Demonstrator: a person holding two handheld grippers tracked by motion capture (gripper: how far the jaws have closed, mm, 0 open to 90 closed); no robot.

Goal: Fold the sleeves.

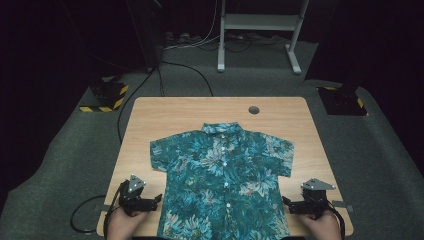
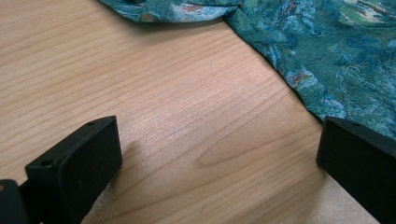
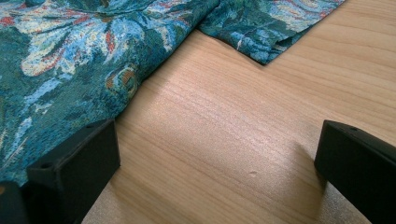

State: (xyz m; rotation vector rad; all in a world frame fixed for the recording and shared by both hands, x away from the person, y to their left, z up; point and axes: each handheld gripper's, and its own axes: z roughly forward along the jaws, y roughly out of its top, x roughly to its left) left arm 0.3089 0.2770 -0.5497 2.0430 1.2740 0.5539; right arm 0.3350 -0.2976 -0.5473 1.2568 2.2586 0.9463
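A teal floral short-sleeved shirt lies flat and buttoned on the wooden table, collar away from me. My left gripper rests on the table just left of the shirt's lower side edge, jaws wide apart with bare wood between them. In the left gripper view the shirt's edge runs past the right jaw. My right gripper sits at the shirt's lower right edge, also open. The right gripper view shows the shirt's side by the left jaw and the sleeve hem beyond.
A round cable hole sits near the table's far edge. Bare wood lies on both sides of the shirt. Beyond the table are grey carpet, black cables, two yellow-black striped bases and a white frame's legs.
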